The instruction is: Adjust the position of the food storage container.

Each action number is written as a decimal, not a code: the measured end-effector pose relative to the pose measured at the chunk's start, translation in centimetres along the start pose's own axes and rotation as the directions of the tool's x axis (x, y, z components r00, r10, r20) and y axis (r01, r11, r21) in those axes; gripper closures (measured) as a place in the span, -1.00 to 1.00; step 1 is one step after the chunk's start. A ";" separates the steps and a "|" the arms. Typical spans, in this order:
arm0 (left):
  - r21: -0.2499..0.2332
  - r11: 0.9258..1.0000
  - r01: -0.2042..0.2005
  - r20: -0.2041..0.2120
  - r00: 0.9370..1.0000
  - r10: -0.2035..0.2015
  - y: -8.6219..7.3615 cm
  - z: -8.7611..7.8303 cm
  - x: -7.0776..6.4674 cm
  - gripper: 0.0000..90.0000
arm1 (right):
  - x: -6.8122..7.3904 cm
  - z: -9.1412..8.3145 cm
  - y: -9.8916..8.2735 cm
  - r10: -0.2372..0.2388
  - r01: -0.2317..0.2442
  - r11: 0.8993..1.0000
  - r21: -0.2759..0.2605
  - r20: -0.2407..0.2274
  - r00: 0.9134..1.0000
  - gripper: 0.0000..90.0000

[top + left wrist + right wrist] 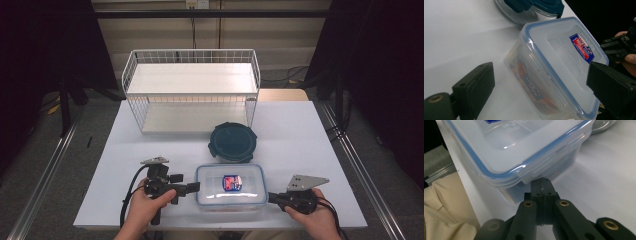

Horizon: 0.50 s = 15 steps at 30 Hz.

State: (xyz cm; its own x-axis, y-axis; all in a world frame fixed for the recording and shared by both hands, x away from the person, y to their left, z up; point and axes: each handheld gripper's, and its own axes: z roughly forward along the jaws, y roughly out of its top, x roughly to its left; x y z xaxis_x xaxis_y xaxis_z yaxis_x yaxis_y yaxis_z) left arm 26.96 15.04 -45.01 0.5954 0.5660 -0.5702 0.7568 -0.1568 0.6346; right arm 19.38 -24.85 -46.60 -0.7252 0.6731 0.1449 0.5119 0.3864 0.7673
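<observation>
A clear rectangular food box (230,186) with a blue-rimmed snap lid and a red-and-blue label lies near the front edge of the white table (300,140). My left gripper (186,183) is at the box's left end. In the left gripper view the jaws stand wide, and the box (564,57) lies between them without either pad pressing it; the gripper (541,85) is open. My right gripper (271,196) is at the box's right end. It (541,187) is shut on nothing, its tips just under a lid latch flap of the box (519,145).
A round dark teal lidded container (232,142) sits just behind the box. A white two-level wire rack (190,80) stands at the table's back. A beige garment (444,215) lies past the front edge, and metal rails flank the table.
</observation>
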 end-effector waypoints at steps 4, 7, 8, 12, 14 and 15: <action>-0.005 1.000 0.006 0.013 1.000 -0.006 0.0 -0.1 0.0 -0.81 | -0.7 -0.6 -0.2 0.034 -0.033 0.999 -0.031 0.023 0.999 0.86; -0.011 1.000 0.014 0.013 1.000 -0.014 -0.1 -0.1 0.1 -0.81 | -1.3 -1.5 -0.4 0.092 -0.087 0.993 -0.077 0.062 0.994 0.73; -0.010 1.000 0.014 0.016 1.000 -0.014 -0.1 -0.1 0.1 -0.81 | -1.5 -1.8 -0.4 0.112 -0.107 0.990 -0.095 0.060 0.992 0.65; -0.024 1.000 0.019 0.011 1.000 -0.019 -0.2 0.0 -0.1 -0.77 | -1.8 -2.4 -0.1 0.181 -0.165 0.971 -0.170 0.085 0.980 0.30; -0.028 0.999 0.021 0.011 1.000 -0.021 -0.2 0.0 -0.2 -0.76 | -1.8 -2.4 0.0 0.196 -0.177 0.967 -0.184 0.087 0.977 0.26; -0.034 0.999 0.032 0.023 0.999 -0.031 -0.3 0.1 -0.2 -0.75 | -2.0 -2.4 0.1 0.255 -0.234 0.946 -0.226 0.066 0.965 0.08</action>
State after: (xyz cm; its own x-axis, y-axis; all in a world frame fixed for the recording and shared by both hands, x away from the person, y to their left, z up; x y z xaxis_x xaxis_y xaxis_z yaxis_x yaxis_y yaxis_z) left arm 26.66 14.87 -45.10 0.5777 0.5515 -0.6018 0.7659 -0.1114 0.6332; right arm 19.72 -27.68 -45.34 -0.5387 0.7894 0.2942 0.5500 0.0650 0.8326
